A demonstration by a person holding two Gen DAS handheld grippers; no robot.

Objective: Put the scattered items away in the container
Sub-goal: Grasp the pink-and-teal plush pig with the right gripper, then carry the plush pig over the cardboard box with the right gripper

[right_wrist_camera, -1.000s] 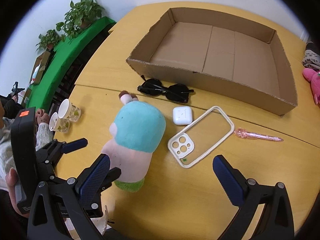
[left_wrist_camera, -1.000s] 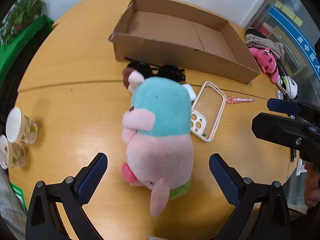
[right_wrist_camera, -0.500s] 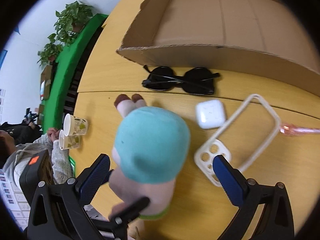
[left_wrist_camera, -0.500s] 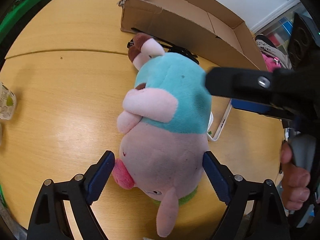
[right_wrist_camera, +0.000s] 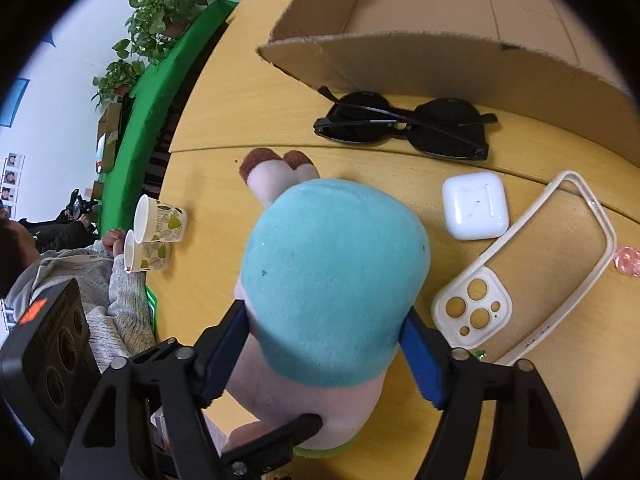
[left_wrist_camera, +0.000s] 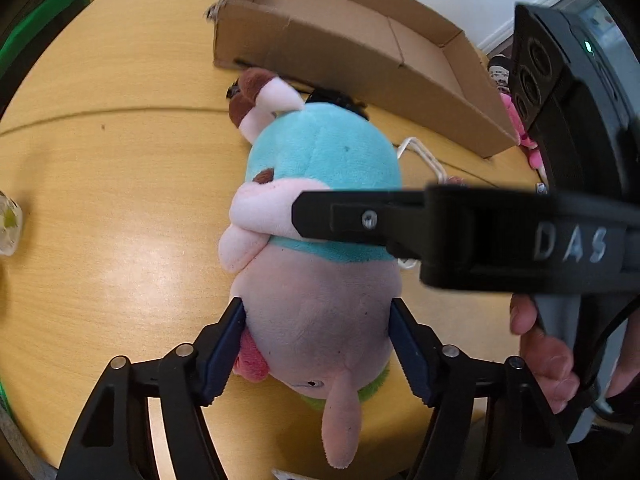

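Note:
A plush pig (left_wrist_camera: 320, 160) in a teal dress lies on the round wooden table, head toward me. My left gripper (left_wrist_camera: 316, 340) has its jaws closing, blue pads touching both sides of the pink head. My right gripper (right_wrist_camera: 324, 348) is also closing, its pads against both sides of the pig's teal body (right_wrist_camera: 332, 256). One right-gripper finger (left_wrist_camera: 360, 220) crosses the pig in the left wrist view. The open cardboard box (right_wrist_camera: 440, 40) stands just beyond the pig's feet, nothing visible inside.
Black sunglasses (right_wrist_camera: 404, 128) lie against the box wall. A white earbud case (right_wrist_camera: 474, 210), a cream phone case (right_wrist_camera: 520, 280) and a pink trinket (right_wrist_camera: 626, 260) lie right of the pig. Two paper cups (right_wrist_camera: 160, 224) stand at the table's left edge beside a seated person's sleeve (right_wrist_camera: 116, 312).
Both grippers came down around the plush pig and their jaws narrowed from wide apart to touching it. The right gripper swung in over the teal body.

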